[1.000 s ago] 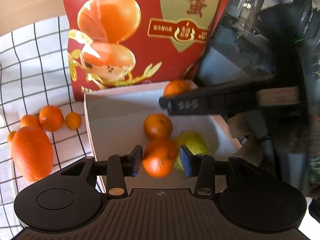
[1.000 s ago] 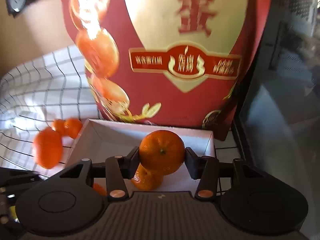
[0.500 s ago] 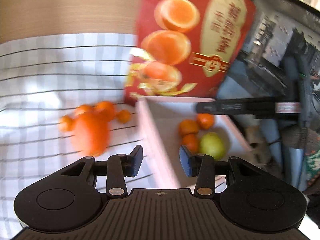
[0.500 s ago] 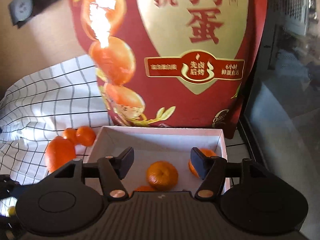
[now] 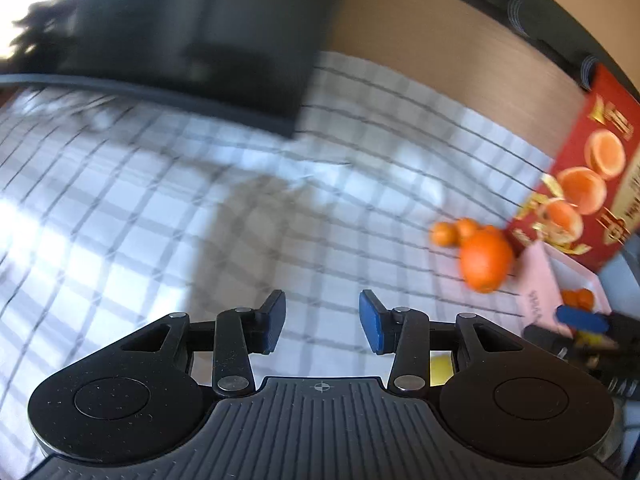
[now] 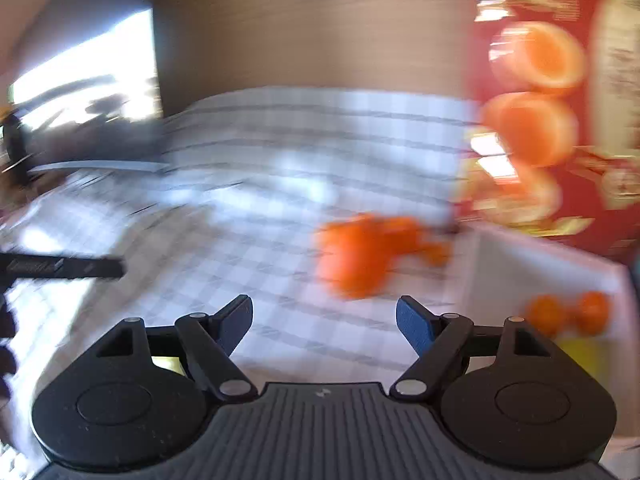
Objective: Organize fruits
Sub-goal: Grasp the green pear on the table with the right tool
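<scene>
A big orange (image 5: 486, 262) lies on the checked cloth with small tangerines (image 5: 444, 234) behind it, just left of the white box (image 5: 538, 280). In the blurred right wrist view the big orange (image 6: 354, 258) sits left of the white box (image 6: 512, 264), which holds two tangerines (image 6: 546, 314) and a yellow-green fruit (image 6: 580, 354). My left gripper (image 5: 322, 322) is open and empty over bare cloth. My right gripper (image 6: 324, 326) is open wide and empty, near the big orange.
A red printed bag (image 5: 592, 184) stands behind the box. A dark flat device (image 5: 192, 40) lies at the far left of the cloth (image 5: 160, 200). A yellow fruit (image 5: 440, 368) peeks out under my left gripper. The other gripper's finger (image 6: 64, 268) shows at the left.
Both grippers have swung left, away from the box. My right gripper let its tangerine go into the box a second ago and stays open. The left one dropped its tangerine earlier.
</scene>
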Demonstrator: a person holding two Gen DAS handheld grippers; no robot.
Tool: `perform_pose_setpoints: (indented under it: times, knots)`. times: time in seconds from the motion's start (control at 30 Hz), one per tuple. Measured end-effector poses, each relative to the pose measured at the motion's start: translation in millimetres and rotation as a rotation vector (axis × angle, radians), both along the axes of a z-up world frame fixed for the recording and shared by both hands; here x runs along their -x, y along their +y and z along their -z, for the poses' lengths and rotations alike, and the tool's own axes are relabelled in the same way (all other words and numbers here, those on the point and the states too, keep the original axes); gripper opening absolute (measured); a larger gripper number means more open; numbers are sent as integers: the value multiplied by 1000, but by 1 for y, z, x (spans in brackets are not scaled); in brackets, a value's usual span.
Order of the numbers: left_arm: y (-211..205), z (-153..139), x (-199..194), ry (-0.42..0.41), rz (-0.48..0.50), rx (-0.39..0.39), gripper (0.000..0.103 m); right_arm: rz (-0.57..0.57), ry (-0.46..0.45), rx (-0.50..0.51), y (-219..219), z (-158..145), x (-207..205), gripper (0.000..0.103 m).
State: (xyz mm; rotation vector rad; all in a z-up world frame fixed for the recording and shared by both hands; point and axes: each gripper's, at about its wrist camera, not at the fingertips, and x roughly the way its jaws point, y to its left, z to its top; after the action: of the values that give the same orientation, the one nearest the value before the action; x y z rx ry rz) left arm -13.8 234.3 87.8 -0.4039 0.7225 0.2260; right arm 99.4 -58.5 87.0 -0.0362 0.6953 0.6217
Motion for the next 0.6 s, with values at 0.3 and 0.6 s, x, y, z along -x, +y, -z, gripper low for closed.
perform_pose_setpoints:
  times: [0.3,0.6]
  knots:
    - [27,9,40,34,15,26,45,-161,-43,90,98,41,49,80]
    - [24,25,27,59,91,62,45,-106,101,84,92,75,34,74]
